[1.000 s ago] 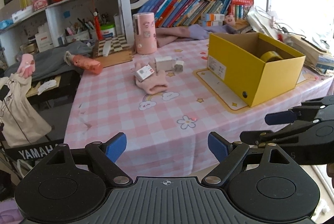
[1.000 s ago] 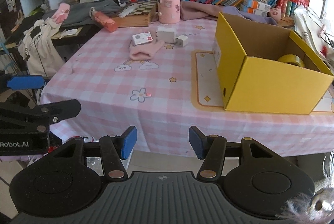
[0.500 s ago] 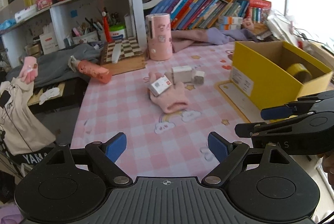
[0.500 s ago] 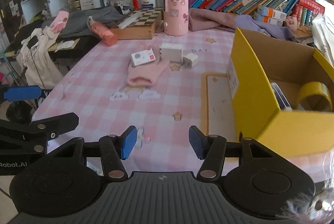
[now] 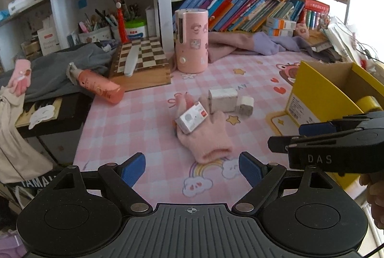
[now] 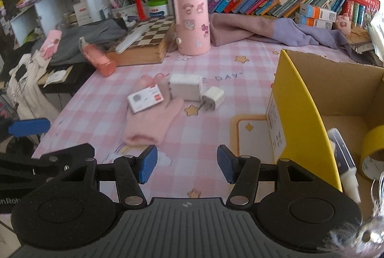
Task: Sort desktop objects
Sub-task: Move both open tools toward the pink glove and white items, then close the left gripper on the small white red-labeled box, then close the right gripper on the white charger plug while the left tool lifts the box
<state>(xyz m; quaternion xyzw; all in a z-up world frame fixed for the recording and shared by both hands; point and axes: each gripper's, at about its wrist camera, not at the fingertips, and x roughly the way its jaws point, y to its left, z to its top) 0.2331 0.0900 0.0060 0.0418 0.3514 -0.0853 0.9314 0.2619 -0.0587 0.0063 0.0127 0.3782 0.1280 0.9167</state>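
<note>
A pink glove (image 5: 206,138) (image 6: 153,123) lies on the pink checked tablecloth, with a small white card box (image 5: 192,117) (image 6: 145,101) resting on its fingers. Just behind stand a white charger block (image 5: 223,99) (image 6: 186,87) and a smaller white plug (image 5: 246,105) (image 6: 213,98). The yellow cardboard box (image 5: 319,99) (image 6: 302,109) stands open at the right, holding a roll of yellow tape (image 6: 373,147). My left gripper (image 5: 192,169) is open and empty, short of the glove. My right gripper (image 6: 187,164) is open and empty, between glove and box.
A pink cylinder holder (image 5: 191,40), a chessboard box (image 5: 141,63) and a lying pink bottle (image 5: 100,87) sit at the back left. Pink and purple cloth (image 6: 276,32) lies under the bookshelf. The table's left edge drops to a cluttered side bench (image 5: 48,89).
Both grippers have moved forward over the table toward the glove and chargers, which now look larger and nearer. The jaws of both kept their width.
</note>
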